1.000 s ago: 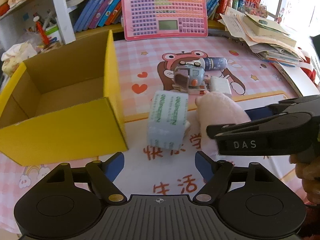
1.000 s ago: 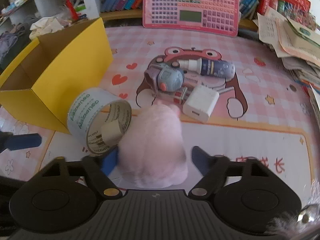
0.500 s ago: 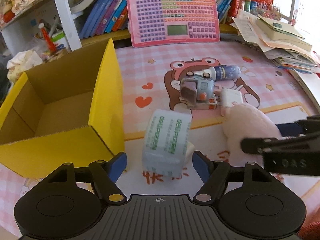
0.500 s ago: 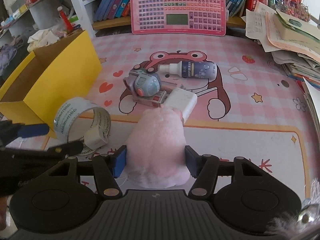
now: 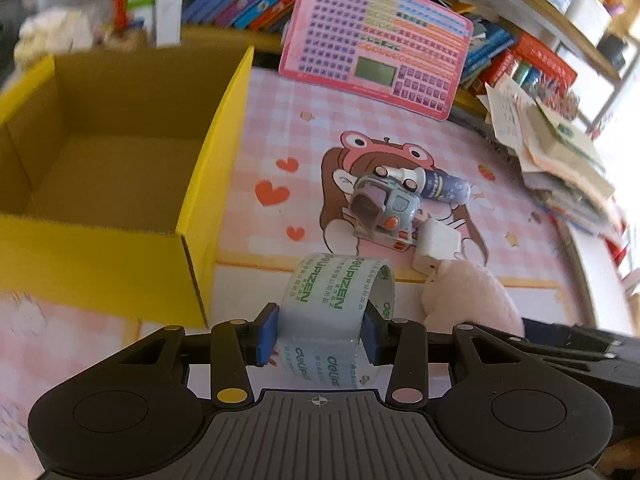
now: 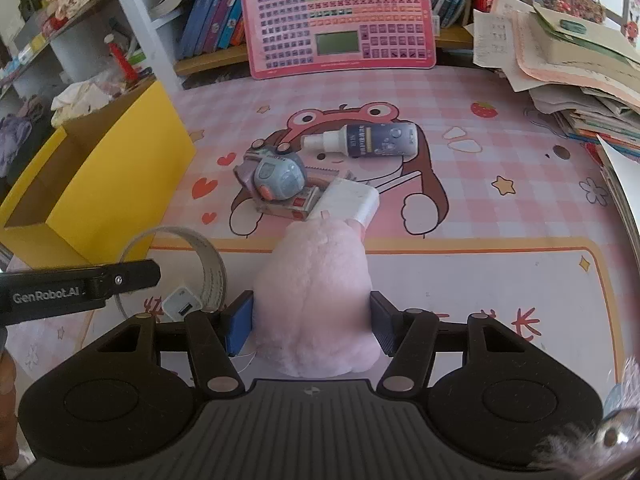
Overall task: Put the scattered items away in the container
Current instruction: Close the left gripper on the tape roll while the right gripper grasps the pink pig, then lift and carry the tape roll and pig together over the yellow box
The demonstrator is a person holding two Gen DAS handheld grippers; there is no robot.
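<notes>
In the left wrist view my left gripper [image 5: 320, 332] is shut on a clear tape roll [image 5: 336, 304] with green print, its blue pads pressing both sides. An open yellow cardboard box [image 5: 100, 264] stands just left of it, nothing visible inside. My right gripper [image 6: 312, 322] is shut on a pink plush toy [image 6: 316, 292] lying on the mat. The right view also shows the tape roll [image 6: 208, 268], a small white adapter [image 6: 182, 306] beside it and one left-gripper finger [image 6: 100, 282]. Beyond the plush lie a blue-grey toy [image 6: 276, 180], a white charger [image 6: 348, 200] and a spray bottle [image 6: 372, 140].
A pink keyboard board [image 6: 340, 16] leans against a shelf of books at the back. A loose stack of papers and books [image 6: 560, 64] crowds the right edge of the pink mat [image 6: 500, 240]. The yellow box [image 6: 112, 184] takes up the left side.
My left gripper has moved forward onto the tape roll, rolled a little and closed on it. My right gripper has slid further around the plush and narrowed against its sides.
</notes>
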